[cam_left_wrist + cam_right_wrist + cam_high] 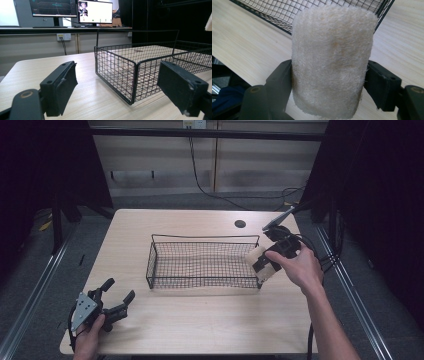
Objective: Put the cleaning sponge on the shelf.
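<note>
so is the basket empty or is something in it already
Empty: the basket shows only bare mesh inside. The pad is outside it, held in the right claw at its right end.

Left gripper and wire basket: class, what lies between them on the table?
Only bare wooden table: in the high view, nothing lies between the left gripper and wire basket.

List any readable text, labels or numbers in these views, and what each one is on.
None can be read.
Two monitors behind the table: on-screen graphics and text too small and blurred.
Wire basket, fibrous pad in the right gripper, left gripper, table: no print visible.
</note>
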The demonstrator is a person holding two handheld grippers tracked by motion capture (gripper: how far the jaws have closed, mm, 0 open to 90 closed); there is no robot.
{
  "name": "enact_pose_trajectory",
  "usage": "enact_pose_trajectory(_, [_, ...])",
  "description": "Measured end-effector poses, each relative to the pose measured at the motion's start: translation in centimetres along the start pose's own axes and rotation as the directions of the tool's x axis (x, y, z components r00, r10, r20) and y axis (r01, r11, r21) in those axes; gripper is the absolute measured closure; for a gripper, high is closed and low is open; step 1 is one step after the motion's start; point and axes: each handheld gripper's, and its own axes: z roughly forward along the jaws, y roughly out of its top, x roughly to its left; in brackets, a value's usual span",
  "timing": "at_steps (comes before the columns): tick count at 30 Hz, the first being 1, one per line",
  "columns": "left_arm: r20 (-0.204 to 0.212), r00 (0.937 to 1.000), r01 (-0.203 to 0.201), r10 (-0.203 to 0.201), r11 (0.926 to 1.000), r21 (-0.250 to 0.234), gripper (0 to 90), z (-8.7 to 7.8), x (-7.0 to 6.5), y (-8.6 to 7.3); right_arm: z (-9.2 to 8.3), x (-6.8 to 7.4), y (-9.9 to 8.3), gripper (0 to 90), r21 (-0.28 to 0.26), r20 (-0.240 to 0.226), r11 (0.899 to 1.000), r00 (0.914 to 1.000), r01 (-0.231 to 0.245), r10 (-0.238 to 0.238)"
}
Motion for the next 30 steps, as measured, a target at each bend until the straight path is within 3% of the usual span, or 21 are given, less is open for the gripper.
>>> enact_pose_trajectory(16, [0.0,1.0,-0.003,0.003,1.0,-0.001,15.7,0.0,0.0,0.0,1.3,-0.5,1.9,27.8,-0.007,-0.008,0.998,0.9982,-0.059,0.059])
enact_pose_trajectory(30, [0.001,1.0,-0.004,0.004,1.0,0.0,15.7,0.0,0.0,0.0,3.2,-0.2,3.6,27.8,-0.015,-0.042,0.998,0.9968,-0.069,0.068])
